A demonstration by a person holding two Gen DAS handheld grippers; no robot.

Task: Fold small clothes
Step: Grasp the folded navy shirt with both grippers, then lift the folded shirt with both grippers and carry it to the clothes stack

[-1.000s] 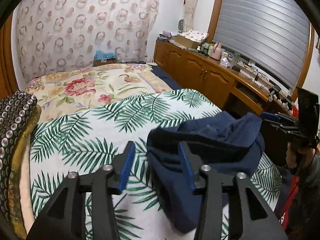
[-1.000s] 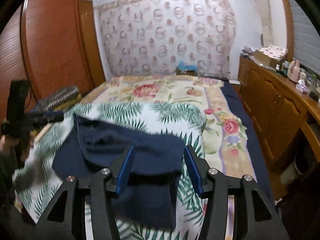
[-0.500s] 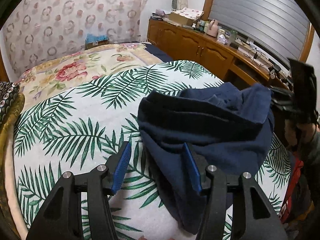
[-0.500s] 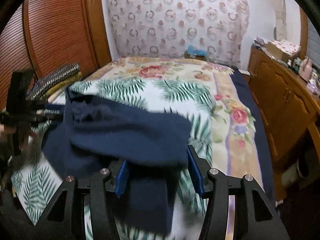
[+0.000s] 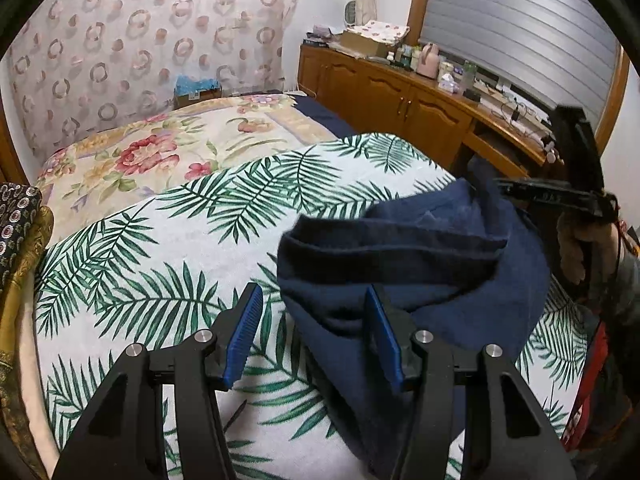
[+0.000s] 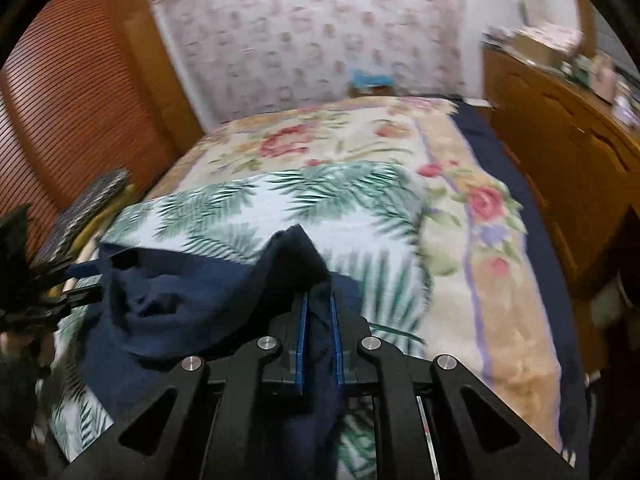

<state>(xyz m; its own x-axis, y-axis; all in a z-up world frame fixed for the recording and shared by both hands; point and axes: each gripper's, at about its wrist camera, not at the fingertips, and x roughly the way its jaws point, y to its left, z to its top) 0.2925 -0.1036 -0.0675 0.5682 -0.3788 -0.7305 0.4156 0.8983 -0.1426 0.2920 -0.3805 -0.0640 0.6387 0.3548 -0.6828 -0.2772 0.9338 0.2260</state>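
A navy blue garment (image 5: 432, 272) lies bunched on the palm-leaf sheet (image 5: 168, 264) of the bed. My left gripper (image 5: 312, 320) is open, its right finger (image 5: 382, 336) against the garment's near edge, nothing held between the pads. In the right wrist view my right gripper (image 6: 319, 308) is shut on a fold of the navy garment (image 6: 192, 300), which drapes left from the pads and is lifted off the sheet (image 6: 320, 200). The right gripper also shows in the left wrist view (image 5: 560, 196) at the garment's far right corner.
A floral bedspread (image 5: 168, 148) covers the far half of the bed. A wooden cabinet (image 5: 400, 96) with clutter runs along the right. Patterned folded cloth (image 5: 16, 232) lies at the bed's left edge. A slatted wooden door (image 6: 72, 112) stands left.
My right gripper has shut on the garment's corner and lifted it. My left gripper stays open beside the garment, drawn back slightly.
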